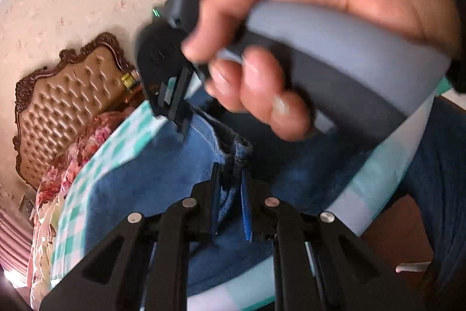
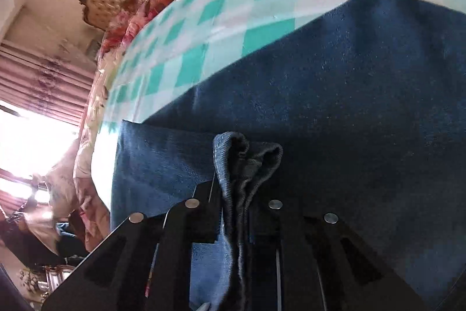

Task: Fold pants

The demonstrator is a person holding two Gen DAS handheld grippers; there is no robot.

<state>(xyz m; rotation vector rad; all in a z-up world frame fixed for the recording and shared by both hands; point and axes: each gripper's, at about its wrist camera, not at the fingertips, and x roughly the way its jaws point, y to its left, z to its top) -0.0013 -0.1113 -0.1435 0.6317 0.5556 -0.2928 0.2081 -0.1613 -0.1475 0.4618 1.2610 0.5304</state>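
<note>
Blue denim pants [image 1: 163, 174] lie on a teal and white checked sheet [image 1: 122, 142]. My left gripper [image 1: 231, 179] is shut on a bunched hem edge of the pants [image 1: 237, 149]. In the left wrist view the right gripper [image 1: 174, 112] shows ahead, held by a hand [image 1: 305, 19], its fingertips down at the denim. In the right wrist view the pants [image 2: 335, 95] fill the middle. My right gripper [image 2: 236, 194] is shut on a gathered fold of denim [image 2: 247, 159].
A tufted brown headboard [image 1: 64, 110] stands at the far end of the bed. Floral pink bedding [image 2: 151, 5] lies by it. The checked sheet [image 2: 233, 5] spreads past the pants. A bright window with pink curtains [image 2: 38, 95] is at the left.
</note>
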